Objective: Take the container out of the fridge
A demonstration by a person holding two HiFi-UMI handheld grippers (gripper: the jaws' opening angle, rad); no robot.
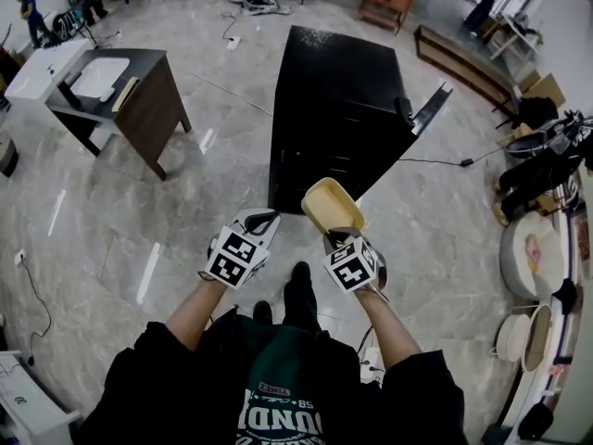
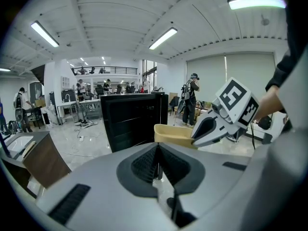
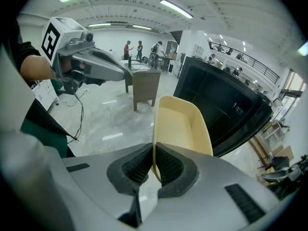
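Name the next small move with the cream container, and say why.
Probably draw the container back, away from the fridge: the right gripper has its jaws shut on its rim, it already hangs clear of the fridge over the floor, and the left gripper is shut and empty.

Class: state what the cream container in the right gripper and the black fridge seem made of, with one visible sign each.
The cream rectangular container looks like matt plastic: thin, smoothly rounded one-piece wall. The black boxy fridge is probably coated metal, slightly glossy: flat panels with faint reflections.
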